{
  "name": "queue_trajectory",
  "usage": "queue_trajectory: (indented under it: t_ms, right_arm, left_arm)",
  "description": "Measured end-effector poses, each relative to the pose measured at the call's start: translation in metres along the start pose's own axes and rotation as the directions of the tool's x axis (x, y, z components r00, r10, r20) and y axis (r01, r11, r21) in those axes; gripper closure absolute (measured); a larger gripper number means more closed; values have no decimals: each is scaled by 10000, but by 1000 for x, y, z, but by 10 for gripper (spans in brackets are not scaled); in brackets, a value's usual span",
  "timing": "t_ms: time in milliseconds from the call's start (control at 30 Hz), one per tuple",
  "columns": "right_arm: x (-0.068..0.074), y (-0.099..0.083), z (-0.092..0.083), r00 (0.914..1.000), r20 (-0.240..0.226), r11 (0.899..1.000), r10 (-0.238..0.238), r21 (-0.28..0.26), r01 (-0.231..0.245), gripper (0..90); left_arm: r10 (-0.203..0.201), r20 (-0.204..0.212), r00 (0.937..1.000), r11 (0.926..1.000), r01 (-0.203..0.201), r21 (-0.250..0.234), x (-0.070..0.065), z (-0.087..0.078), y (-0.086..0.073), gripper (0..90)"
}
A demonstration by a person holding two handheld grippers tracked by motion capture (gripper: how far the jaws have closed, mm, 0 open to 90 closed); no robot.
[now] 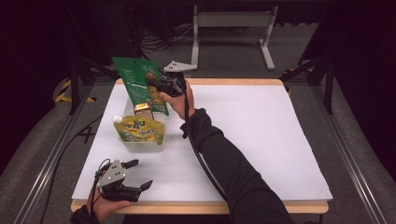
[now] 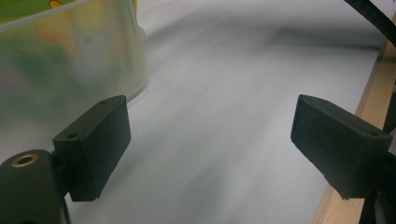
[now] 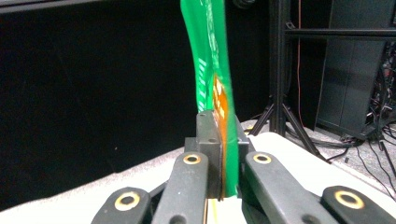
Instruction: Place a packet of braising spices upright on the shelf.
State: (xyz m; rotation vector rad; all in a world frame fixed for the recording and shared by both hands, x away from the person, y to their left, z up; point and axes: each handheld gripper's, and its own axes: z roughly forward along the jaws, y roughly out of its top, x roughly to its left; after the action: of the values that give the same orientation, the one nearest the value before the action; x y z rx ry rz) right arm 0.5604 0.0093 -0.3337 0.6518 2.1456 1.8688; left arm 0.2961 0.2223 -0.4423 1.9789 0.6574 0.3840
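The flat green foil snack pouch (image 1: 139, 83) hangs over the far end of the clear plastic tub (image 1: 140, 145), long axis steep, top leaning up and away to the far left. The right gripper (image 1: 159, 86) is clamped on its right edge; the right gripper view shows it edge-on (image 3: 212, 60) between the pressed pads. The left gripper (image 1: 142, 175) rests at the near table corner, jaws wide apart with nothing between them.

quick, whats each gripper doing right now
left gripper: open, holding nothing, near the clear tub
right gripper: shut on the green pouch, above the tub
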Motion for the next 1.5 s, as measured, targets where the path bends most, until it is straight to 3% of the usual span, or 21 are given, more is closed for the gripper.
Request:
queue_trajectory:
  t_ms: [367, 667, 733, 867, 1033, 1200, 1467, 1500]
  right_arm:
    - [2, -8, 16, 9994, -16, 9994, 350, 42, -350, 897]
    - [-4, -27, 10, 9981, -127, 9981, 599, 141, -597, 878]
    - [-1, -27, 7, 9998, 82, 9984, 158, 551, -162, 774]
    - [2, -25, -3, 9980, 516, 9936, -371, 1084, 313, 693]
    - [4, -25, -18, 9947, 664, 9849, -783, 1599, 668, 644]
    - [4, -27, -33, 9935, 670, 9800, -916, 1832, 779, 644]
    - [2, -32, -47, 9915, 742, 9742, -1071, 2069, 897, 744]
    - [2, -33, -51, 9886, 798, 9678, -1279, 2278, 1069, 764]
  left_arm:
    - [93, 86, 9999, 9999, -93, -56, -2, -1, 1, 129]
    - [169, 184, 9997, 9999, -168, -16, -2, 1, 1, 128]
    - [252, 176, 9995, 9997, -252, 22, -4, 1, 2, 127]
    - [283, 144, 9995, 9996, -284, 77, -5, 1, 2, 127]
    - [507, 93, 9987, 9984, -509, 229, -5, 2, 2, 124]
    - [570, 91, 9983, 9981, -572, 242, -7, 3, 4, 123]
    - [639, 133, 9979, 9971, -643, 401, -6, 8, 4, 124]
    - [619, 136, 9980, 9971, -624, 426, -5, 9, 4, 124]
